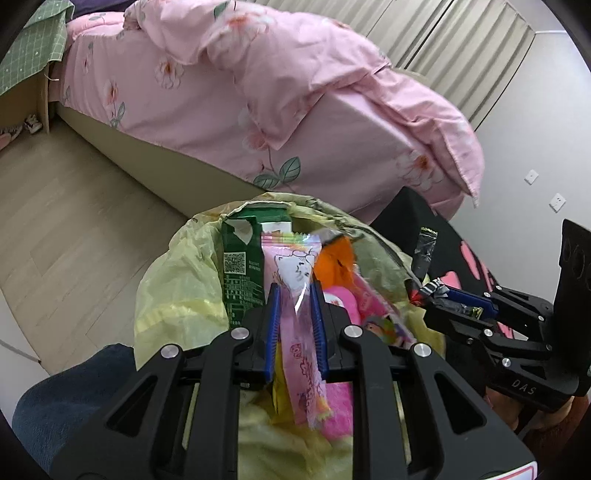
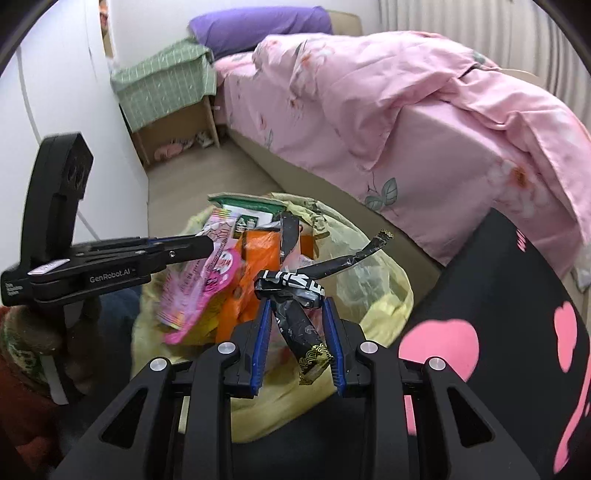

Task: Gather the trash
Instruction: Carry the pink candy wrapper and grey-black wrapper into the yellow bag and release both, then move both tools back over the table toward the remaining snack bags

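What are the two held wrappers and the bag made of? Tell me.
Pink wrapper: thin glossy plastic film, partly see-through, with a crimped end. Black wrapper: shiny crumpled film, perhaps foil-lined; it holds its creases. Bag: thin, translucent yellow plastic, wrinkled and matte.

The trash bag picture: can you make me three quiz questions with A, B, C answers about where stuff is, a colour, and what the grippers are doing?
1. Where is the green carton?
A. In the yellow trash bag
B. On the bed
C. Under the side table

2. What colour is the pillow on the bed?
A. Orange
B. Purple
C. White

3. What is the left gripper doing?
A. Hanging open, with nothing in it
B. Pinching the blanket
C. Shut on a pink wrapper

Answers:
1 A, the carton stands among the trash inside the bag.
2 B, the pillow at the head of the bed is purple.
3 C, the wrapper is squeezed between its blue pads.
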A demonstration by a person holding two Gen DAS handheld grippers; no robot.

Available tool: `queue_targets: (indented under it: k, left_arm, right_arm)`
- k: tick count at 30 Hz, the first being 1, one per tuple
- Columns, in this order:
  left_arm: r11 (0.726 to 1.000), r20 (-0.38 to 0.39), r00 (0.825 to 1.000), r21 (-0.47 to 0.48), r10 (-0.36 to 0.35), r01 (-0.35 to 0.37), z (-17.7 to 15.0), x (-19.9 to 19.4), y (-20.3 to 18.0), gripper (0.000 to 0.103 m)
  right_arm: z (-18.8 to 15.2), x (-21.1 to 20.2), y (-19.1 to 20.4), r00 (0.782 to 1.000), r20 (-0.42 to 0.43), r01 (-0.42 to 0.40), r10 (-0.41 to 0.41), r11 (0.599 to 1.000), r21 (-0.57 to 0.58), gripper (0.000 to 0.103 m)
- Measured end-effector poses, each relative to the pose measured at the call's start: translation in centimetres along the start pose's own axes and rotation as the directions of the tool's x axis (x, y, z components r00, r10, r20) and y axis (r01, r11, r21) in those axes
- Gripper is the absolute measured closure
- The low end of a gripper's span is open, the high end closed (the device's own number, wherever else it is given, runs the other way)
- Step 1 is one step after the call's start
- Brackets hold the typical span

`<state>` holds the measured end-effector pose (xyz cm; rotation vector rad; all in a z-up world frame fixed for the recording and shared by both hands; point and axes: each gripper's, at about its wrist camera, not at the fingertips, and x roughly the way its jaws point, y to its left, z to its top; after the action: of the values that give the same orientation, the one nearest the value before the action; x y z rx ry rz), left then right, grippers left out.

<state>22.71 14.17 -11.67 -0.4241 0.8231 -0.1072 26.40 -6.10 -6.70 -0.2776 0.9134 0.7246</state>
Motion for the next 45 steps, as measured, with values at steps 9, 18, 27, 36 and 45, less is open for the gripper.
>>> queue_targets:
  k: [9,18,27,36,45]
  left_arm:
    - [0.997,0.078,0.997,-0.066,-0.027,0.032,1.3,-3.6,0.7,0.066]
    - [1.0,0.192,0.981,0.021,0.013,-0.017,1.8,-8.2,-1.6,0.04]
    - [1.0,0.216,0.976,0.014,-0.006,0.003,1.1,-10.1,-2.3,0.037]
    - [0.985,0.064,0.992,0.138,-0.112,0.102,-2.5,-6.7,-7.6,0.037]
    - [0.935,-0.054,0.982,0.299,-0.18,0.188,-5.9,-5.5,-14.6,0.037]
  right_arm:
    - [0.8,0.7,0.1,0.998,0.02,-0.058,0.057,0.998,0.019,0.073]
    - [0.7,-0.3,2.0,0.996,0.047,-0.073,0.075,0.996,-0.044,0.041]
    - [-2.1,-8.8,-1.4,0.981,0.19,0.016,-0.033,0.995,0.095,0.041]
    - [-10.5,-16.2,-6.6,0.961,0.186,0.15,-0.203,0.953,0.263,0.034]
    - [-19.5,-16.5,-8.7,0.964,0.053,0.225,-0.261,0.904,0.364,0.034]
